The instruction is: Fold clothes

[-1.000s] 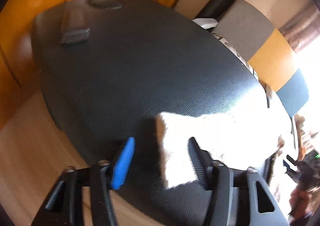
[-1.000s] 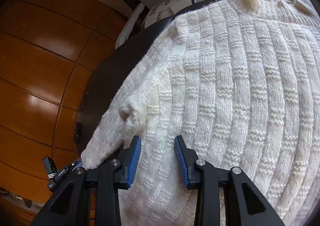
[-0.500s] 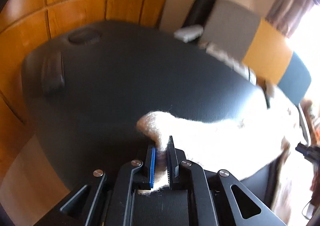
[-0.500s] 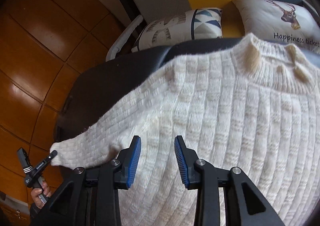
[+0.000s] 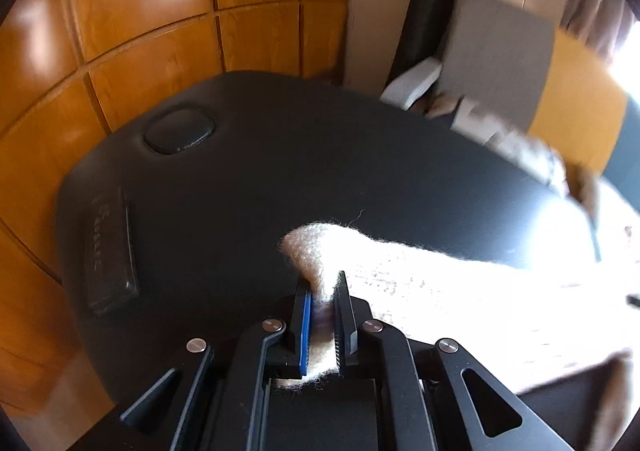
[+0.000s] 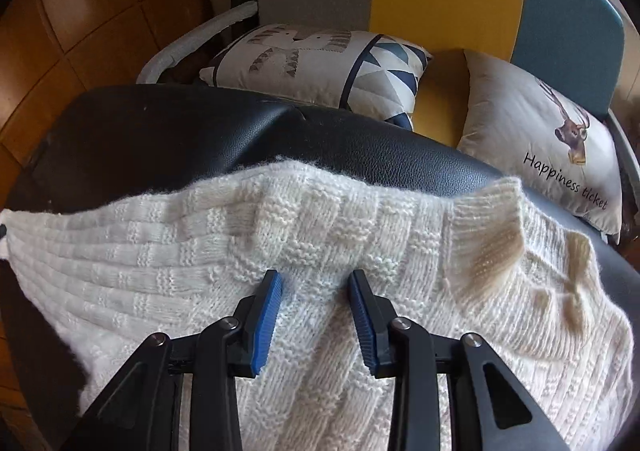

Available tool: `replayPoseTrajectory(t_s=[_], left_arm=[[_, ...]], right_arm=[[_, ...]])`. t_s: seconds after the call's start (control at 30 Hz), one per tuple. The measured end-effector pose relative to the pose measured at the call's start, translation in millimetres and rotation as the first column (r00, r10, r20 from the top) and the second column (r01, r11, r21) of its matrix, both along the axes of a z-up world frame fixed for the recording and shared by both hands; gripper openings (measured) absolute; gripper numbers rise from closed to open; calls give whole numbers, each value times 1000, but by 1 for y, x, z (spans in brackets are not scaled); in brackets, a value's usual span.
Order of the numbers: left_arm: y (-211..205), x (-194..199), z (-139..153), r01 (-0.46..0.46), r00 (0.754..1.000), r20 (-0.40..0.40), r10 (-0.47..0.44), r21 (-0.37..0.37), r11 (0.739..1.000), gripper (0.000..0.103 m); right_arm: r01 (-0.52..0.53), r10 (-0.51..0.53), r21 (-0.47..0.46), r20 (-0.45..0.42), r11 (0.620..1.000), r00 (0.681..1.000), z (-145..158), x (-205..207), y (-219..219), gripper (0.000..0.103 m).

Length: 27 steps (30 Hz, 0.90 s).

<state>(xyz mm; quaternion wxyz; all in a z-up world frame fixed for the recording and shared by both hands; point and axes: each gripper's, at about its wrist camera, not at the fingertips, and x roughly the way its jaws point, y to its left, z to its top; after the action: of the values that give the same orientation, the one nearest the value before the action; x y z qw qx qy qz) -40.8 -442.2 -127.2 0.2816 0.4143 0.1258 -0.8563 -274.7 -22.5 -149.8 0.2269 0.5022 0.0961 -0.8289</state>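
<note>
Whereas one second ago the left tool [image 5: 322,293] stood spread with the cuff [image 5: 316,247] lying flat between its fingers, it is now pressed together on that cuff, which rises off the counter [image 5: 240,187] in a small peak above the fingertips. Half a second ago the pinch was already made; since then the view has tilted and the sleeve [image 5: 440,283] trails away from the cuff toward the bright, overexposed side, where detail is lost. A raised pad [image 5: 178,131] and a flat dark block [image 5: 110,251] sit on the counter beyond the cuff, well apart from it.

Turning to the right wrist view, the right tool [image 6: 316,283] is spread, its fingers hovering over or resting on the sweater [image 6: 280,251] near the shoulder; contact cannot be confirmed. It grips nothing. Over the last second the sweater has shifted in this view: the sleeve, formerly bunched beside the body, is now drawn out straight away from the collar [image 6: 488,227]. The sweater lies front-up on the counter, with two cushions [image 6: 320,55] on a sofa beyond the collar.

Judgement: the sleeve is secured at its end and pulled taut. That fits either spreading the sweater flat or starting to carry the sleeve across the body; these views do not settle which.
</note>
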Motion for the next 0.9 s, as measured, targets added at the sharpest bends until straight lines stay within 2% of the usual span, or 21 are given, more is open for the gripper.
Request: replayPoseTrajectory(t_s=[0.2,0.33,0.37,0.47,0.5,0.6,0.7,0.77,0.83,0.9], left_arm=[[4,-40,-35,51,990,137,-37,-102,994,10],[-5,-43,-43,58,986,158,-47,-64,996,11],[-8,-41,-41,56,986,158,-49,-43,998,15],[-15,-24,-34,52,990,130,-55,31,998,17],[-17,-17,-29,47,991,121,-52,41,998,24],[-11,16,-9,16,997,80,-19,41,999,26],[9,54,10,50,999,-22,-48,113,992,26],[42,79,16,161,986,-82,-148,187,969,26],[80,99,19,278,959,-122,-255,250,927,26],[111,106,7,337,941,-124,-314,315,887,26]], right_arm=[[3,-4,-25,-15,1000,1000,-1,1,4,35],[-1,2,-38,9,999,1000,5,1,5,36],[-1,2,-43,16,999,1000,7,3,6,36],[-34,36,-86,21,996,999,17,22,9,37],[-54,57,-107,23,993,998,21,32,10,37],[-114,123,-163,41,980,992,26,71,12,37],[-159,171,-176,57,971,984,22,115,19,37],[-174,186,-172,58,970,981,20,141,24,37],[-186,199,-171,62,968,978,17,166,31,37],[-176,193,-176,80,968,978,12,184,41,37]])
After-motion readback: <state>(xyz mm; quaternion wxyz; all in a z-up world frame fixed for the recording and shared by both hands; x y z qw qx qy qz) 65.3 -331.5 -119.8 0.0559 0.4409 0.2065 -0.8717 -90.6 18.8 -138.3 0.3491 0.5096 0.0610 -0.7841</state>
